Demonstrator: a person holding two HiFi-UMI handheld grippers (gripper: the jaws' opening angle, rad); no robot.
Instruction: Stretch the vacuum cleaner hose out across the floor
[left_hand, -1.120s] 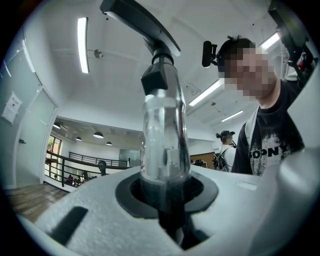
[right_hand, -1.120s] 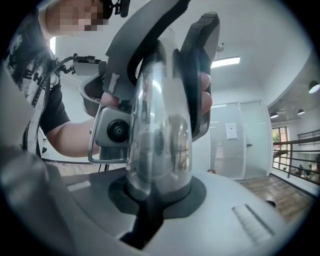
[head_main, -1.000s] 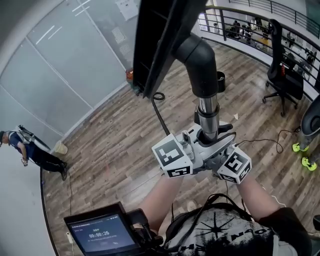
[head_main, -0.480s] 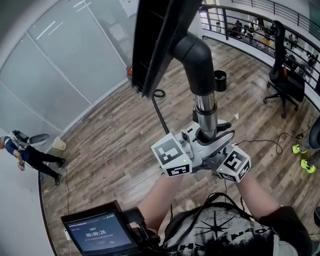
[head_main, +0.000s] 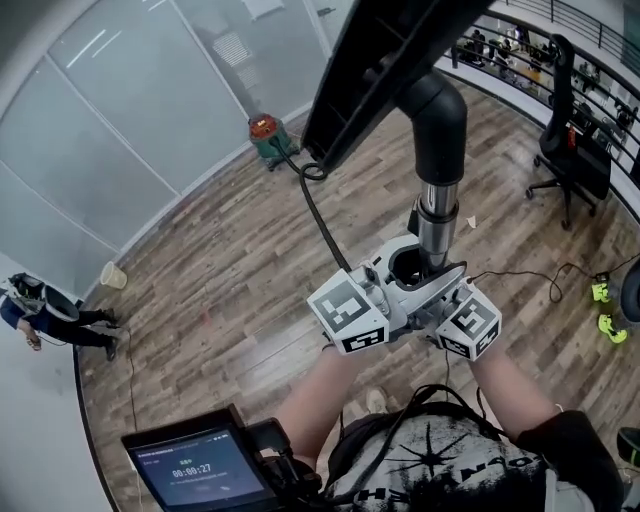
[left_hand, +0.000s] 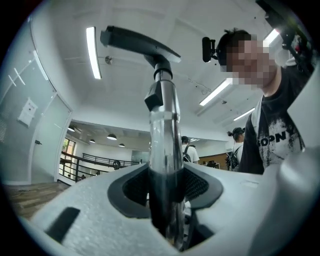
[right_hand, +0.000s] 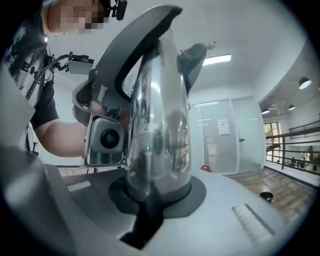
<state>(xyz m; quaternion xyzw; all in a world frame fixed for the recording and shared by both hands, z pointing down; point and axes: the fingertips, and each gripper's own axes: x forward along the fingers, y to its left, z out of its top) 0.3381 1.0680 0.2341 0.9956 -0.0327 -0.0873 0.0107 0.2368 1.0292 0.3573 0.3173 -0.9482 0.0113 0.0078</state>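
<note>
Your left gripper (left_hand: 162, 189) is just now opening its jaws around the tube (left_hand: 163, 125); close beside it, your right gripper (right_hand: 156, 194) is clamping that tube.

Office chair (head_main: 568, 120) rt, person (head_main: 50, 322) far lt, cup (head_main: 113, 275) nr.

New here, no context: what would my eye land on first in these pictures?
A long black floor nozzle on a chrome wand tube looms at top centre of the head view. The right gripper is clamped on that tube; the left gripper has just been opening its jaws with it between them. Behind, a thin black hose trails across the wood floor to a red-topped green canister vacuum.
</note>
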